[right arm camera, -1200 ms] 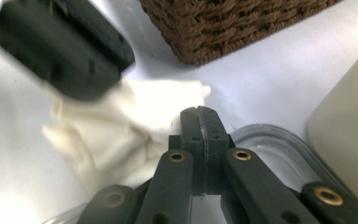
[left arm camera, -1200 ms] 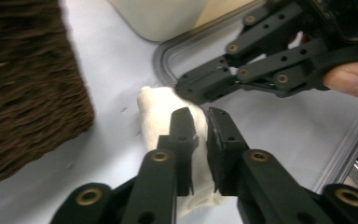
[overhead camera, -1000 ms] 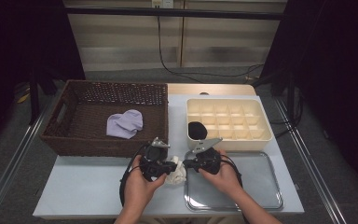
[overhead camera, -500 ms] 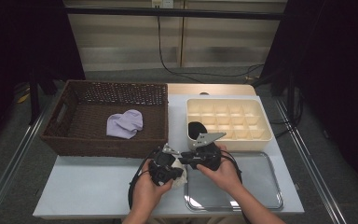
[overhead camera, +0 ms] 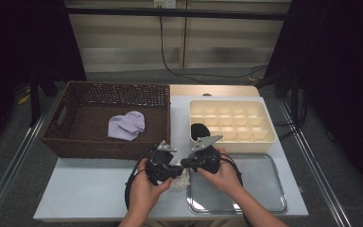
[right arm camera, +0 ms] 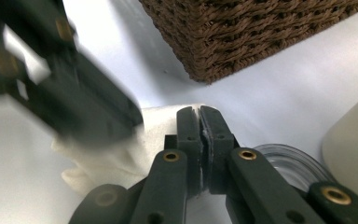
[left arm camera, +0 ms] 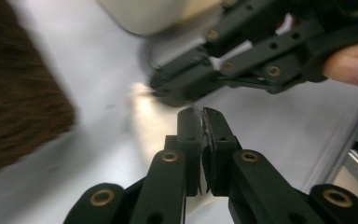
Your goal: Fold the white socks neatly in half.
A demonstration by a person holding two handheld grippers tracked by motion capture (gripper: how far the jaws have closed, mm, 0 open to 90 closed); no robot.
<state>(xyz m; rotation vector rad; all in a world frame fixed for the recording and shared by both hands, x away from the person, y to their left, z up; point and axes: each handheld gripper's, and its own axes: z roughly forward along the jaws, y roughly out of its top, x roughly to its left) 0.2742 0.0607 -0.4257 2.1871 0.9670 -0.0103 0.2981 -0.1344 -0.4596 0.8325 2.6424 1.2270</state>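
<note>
1. The white sock point(overhead camera: 181, 176) lay crumpled on the table point(overhead camera: 85, 198), between the two grippers and just left of the metal tray point(overhead camera: 264, 189); in the right gripper view it point(right arm camera: 121, 154) bunched beside the jaws, below the corner of the wicker basket point(right arm camera: 242, 32).
2. The left gripper point(left arm camera: 202, 122) had its jaws pressed together with nothing visibly between them.
3. The right gripper point(right arm camera: 199, 120) also had its jaws pressed together; a pale sliver showed in the seam, but I could not tell whether that was cloth.
4. To my eye the sock would handle as light, limp and soft, unbreakable and prone to sagging and unfolding when lifted. I judged a pinch on a thick fold or the cuff edge safer than a single thin layer.
5. The basket point(overhead camera: 75, 142) held one lavender sock point(overhead camera: 126, 126), lying near its middle.
6. The cream divided box point(overhead camera: 269, 137) held a dark rolled item point(overhead camera: 198, 129) in its near-left cell; the other cells looked empty.
7. The tray looked bare.
</note>
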